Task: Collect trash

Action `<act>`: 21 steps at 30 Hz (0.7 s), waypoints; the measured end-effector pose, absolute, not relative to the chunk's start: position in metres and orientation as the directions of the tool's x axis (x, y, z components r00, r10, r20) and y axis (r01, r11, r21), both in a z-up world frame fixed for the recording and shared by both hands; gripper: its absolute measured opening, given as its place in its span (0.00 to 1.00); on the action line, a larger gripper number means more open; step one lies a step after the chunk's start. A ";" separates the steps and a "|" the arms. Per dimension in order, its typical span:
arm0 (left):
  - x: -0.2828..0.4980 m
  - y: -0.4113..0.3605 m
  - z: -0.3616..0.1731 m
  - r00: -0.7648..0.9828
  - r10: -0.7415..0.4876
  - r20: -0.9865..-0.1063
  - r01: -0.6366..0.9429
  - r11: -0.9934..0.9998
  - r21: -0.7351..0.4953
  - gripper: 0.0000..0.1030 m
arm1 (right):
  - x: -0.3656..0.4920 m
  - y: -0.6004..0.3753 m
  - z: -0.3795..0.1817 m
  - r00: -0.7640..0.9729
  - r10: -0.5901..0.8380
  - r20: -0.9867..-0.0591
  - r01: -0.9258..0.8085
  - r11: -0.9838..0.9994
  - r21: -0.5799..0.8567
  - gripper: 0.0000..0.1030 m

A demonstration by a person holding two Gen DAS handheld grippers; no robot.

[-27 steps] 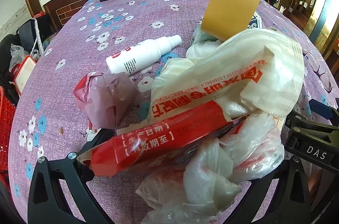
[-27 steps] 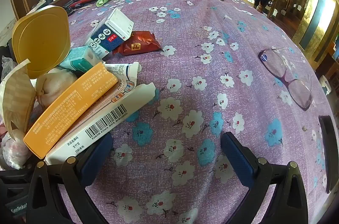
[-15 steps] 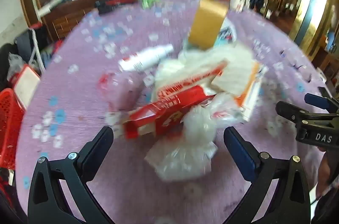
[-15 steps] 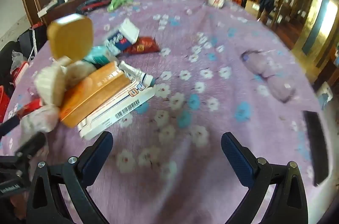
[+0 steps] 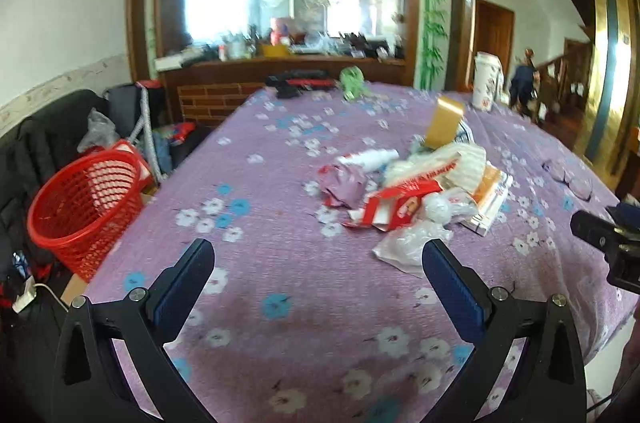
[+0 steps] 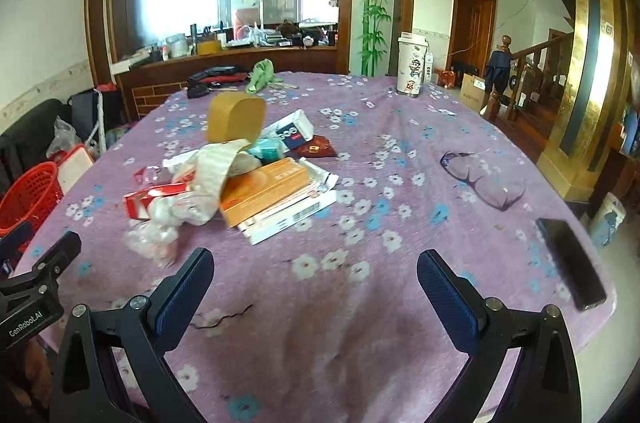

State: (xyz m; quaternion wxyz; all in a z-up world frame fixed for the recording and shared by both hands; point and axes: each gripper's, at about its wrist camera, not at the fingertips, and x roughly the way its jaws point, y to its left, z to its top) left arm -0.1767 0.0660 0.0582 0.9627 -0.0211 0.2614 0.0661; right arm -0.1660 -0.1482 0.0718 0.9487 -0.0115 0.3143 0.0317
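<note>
A heap of trash lies mid-table: a red carton (image 5: 394,209), crumpled clear bags (image 5: 412,243), a striped bag (image 5: 460,163), a pink wrapper (image 5: 344,183), a white bottle (image 5: 372,157), an orange box (image 6: 264,191) on white boxes (image 6: 288,217), and a tan tape roll (image 6: 236,117). My left gripper (image 5: 318,271) stands open over bare cloth, short of the heap. My right gripper (image 6: 314,279) is open too, near the table's front edge, with the heap ahead to its left. A red mesh basket (image 5: 82,207) stands on the floor left of the table.
The round table (image 6: 400,151) wears a purple flowered cloth. Glasses (image 6: 482,177) and a black phone (image 6: 570,261) lie on the right. A white cup (image 6: 412,69), a green cloth (image 6: 262,73) and black tools (image 6: 216,75) sit at the far edge.
Both grippers have pulled back and up from the heap, which now lies well ahead instead of filling the views. The red basket has come fully into the left view.
</note>
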 end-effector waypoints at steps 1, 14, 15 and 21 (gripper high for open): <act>-0.182 0.068 0.059 0.861 0.130 -0.491 -0.148 0.989 0.001 1.00 | -0.168 -0.147 0.072 0.800 0.054 -0.597 -0.068 0.998 0.000 0.95; -0.198 0.074 0.053 0.871 0.168 -0.461 -0.176 0.984 0.026 1.00 | -0.183 -0.118 0.064 0.821 0.036 -0.569 -0.101 0.991 -0.083 0.93; -0.197 0.073 0.052 0.869 0.171 -0.464 -0.177 0.984 0.032 1.00 | -0.183 -0.117 0.063 0.825 0.028 -0.565 -0.099 0.991 -0.095 0.93; -0.192 0.070 0.049 0.856 0.165 -0.490 -0.166 0.985 0.043 1.00 | -0.185 -0.115 0.063 0.831 0.016 -0.556 -0.100 0.988 -0.120 0.93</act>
